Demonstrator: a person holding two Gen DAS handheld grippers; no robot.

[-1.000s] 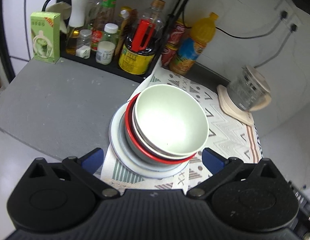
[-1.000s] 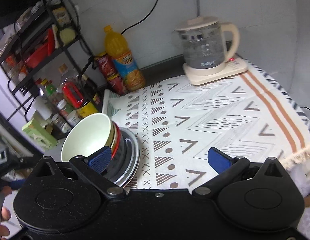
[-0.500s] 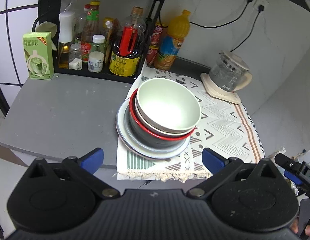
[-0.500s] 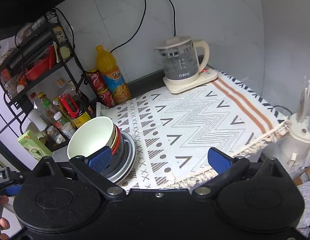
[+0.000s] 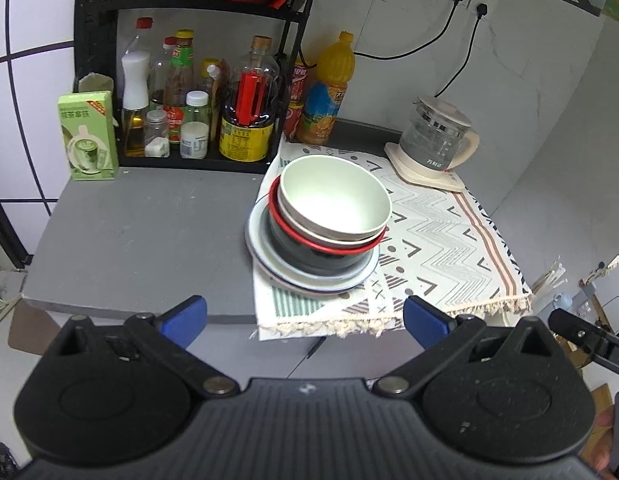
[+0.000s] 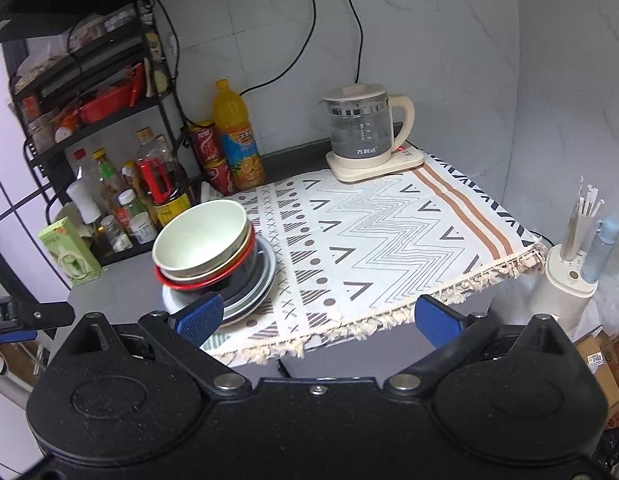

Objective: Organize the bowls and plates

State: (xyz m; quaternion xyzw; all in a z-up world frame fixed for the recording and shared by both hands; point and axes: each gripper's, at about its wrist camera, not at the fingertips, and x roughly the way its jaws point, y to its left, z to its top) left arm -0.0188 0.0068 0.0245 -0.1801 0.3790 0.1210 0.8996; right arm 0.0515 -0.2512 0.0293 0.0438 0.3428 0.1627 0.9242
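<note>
Meanwhile both grippers had drawn well back from the counter over the last second. The left gripper (image 5: 304, 316) and right gripper (image 6: 318, 318) each hung wide open, holding nothing. The pale green bowl (image 5: 334, 196) sat nested atop a red-rimmed bowl (image 5: 309, 240) and plates (image 5: 265, 258) at the patterned mat's (image 6: 389, 240) left edge, near the condiment rack (image 5: 93, 80). That retreat suggested the stacking was finished.

Even, cool indoor light from overhead; both views are sharp. A soft glare sits inside the top bowl (image 5: 335, 200), and shadows on the counter (image 5: 149, 232) are faint. Fisheye bending curves the wall tiles and shelf (image 6: 109, 80) at the edges.
</note>
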